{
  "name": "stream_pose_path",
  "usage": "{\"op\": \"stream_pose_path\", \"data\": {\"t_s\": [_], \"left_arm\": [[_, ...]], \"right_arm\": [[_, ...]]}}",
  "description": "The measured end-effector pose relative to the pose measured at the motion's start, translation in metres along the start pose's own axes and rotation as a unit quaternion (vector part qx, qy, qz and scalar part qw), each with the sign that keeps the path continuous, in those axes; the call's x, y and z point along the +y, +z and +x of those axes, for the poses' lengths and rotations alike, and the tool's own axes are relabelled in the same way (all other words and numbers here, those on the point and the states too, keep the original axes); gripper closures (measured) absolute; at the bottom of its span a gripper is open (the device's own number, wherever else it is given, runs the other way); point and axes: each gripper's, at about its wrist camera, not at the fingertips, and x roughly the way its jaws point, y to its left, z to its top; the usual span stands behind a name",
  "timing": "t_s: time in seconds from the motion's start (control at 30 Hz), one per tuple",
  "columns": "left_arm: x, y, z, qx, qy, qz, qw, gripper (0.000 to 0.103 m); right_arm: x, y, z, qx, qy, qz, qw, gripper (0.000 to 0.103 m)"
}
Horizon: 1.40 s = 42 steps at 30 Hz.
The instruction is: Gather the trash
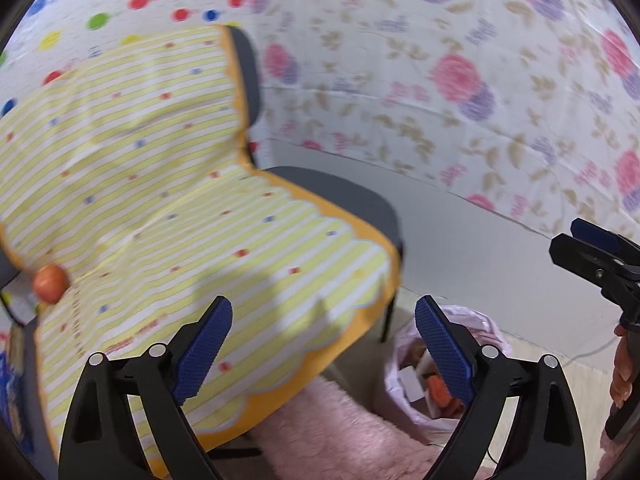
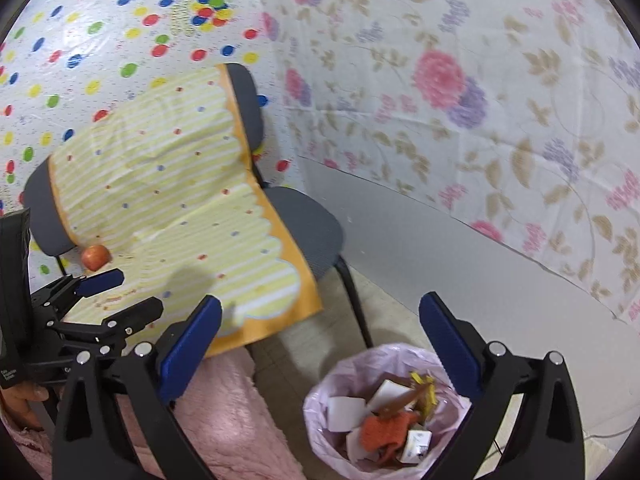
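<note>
Hanging over the floor, the right gripper (image 2: 320, 336) has its jaws wide apart with nothing between them. Below it, at about five o'clock in the right wrist view, sits the bin (image 2: 320, 396), lined with a pink bag and holding paper scraps and an orange rag (image 2: 386, 430). The left gripper (image 1: 323, 338) is spread just as wide and empty, above the striped cloth (image 1: 160, 200) draped over a chair (image 2: 308, 224). An apple (image 2: 96, 257) lies on that cloth at nine o'clock.
</note>
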Motion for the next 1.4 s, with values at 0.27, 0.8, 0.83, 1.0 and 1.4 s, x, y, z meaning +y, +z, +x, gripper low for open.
{"op": "stream_pose_path", "data": {"t_s": [0.27, 0.8, 0.83, 1.0, 1.4], "left_arm": [[0.04, -0.008, -0.029, 0.006, 0.079, -0.049, 0.9957, 0.01], [0.126, -0.034, -0.087, 0.013, 0.221, -0.154, 0.9628, 0.009], [0.129, -0.036, -0.089, 0.015, 0.228, -0.157, 0.9609, 0.009], [0.138, -0.041, -0.095, 0.018, 0.24, -0.167, 0.9562, 0.009], [0.14, -0.038, -0.092, 0.017, 0.235, -0.165, 0.9577, 0.009]], "right_arm": [[0.041, 0.022, 0.011, 0.0, 0.076, -0.02, 0.997, 0.006], [0.14, 0.041, 0.046, 0.041, 0.13, -0.129, 0.982, 0.006], [0.144, 0.041, 0.047, 0.044, 0.134, -0.134, 0.981, 0.006], [0.158, 0.042, 0.05, 0.048, 0.147, -0.149, 0.977, 0.006], [0.16, 0.043, 0.053, 0.05, 0.145, -0.147, 0.977, 0.006]]}}
